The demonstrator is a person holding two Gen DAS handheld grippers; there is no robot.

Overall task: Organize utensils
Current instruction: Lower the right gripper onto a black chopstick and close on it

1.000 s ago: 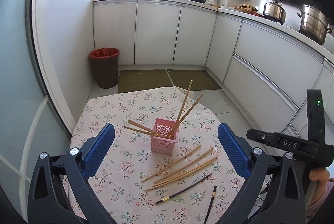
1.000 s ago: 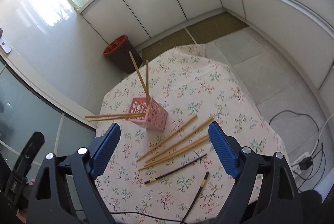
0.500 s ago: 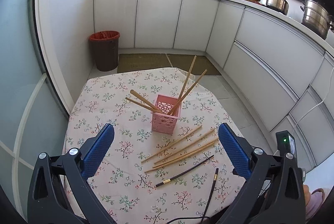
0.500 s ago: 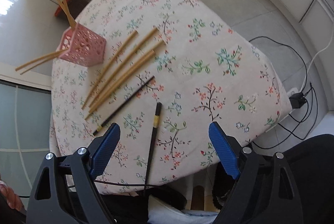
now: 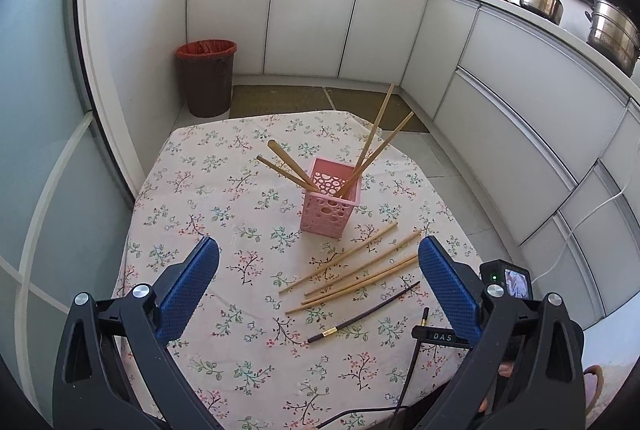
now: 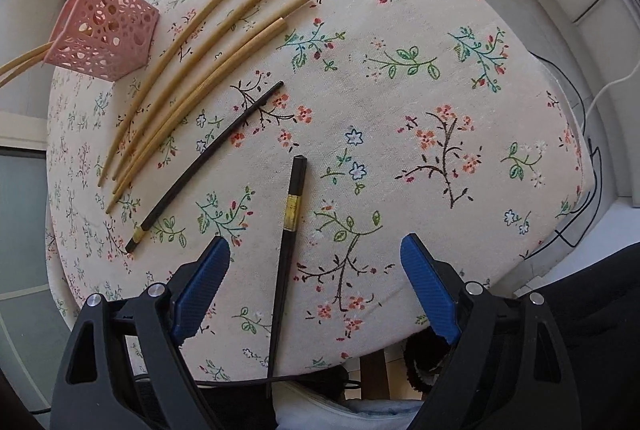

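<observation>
Right now my right hand-held gripper (image 6: 312,282) hangs low over the near edge of the table (image 6: 460,77), its blue pads spread wide and gripping nothing. One black chopstick (image 6: 289,242) runs up between the pads, nearer the left one, its lower end reaching past the table edge and its gold band just ahead of the pads. A second black chopstick (image 6: 208,161) lies ahead and to the left, slanting away to the right, well apart from the first. Beyond it, further left, four bamboo chopsticks (image 6: 192,69) lie loosely side by side on the flowered cloth, fanning out at their far ends. At the far left stands the pink holder (image 6: 108,37), close beside the outermost bamboo stick, with more bamboo sticks poking out of it.

My left hand-held gripper (image 5: 320,290) is held higher, likewise spread wide and empty. Ahead of its right pad lie the loose chopsticks; straight ahead stands the holder with four sticks leaning outward. Past the table, on the floor to the left, stands a brown bin (image 5: 206,77) before white cabinets (image 5: 312,17).
</observation>
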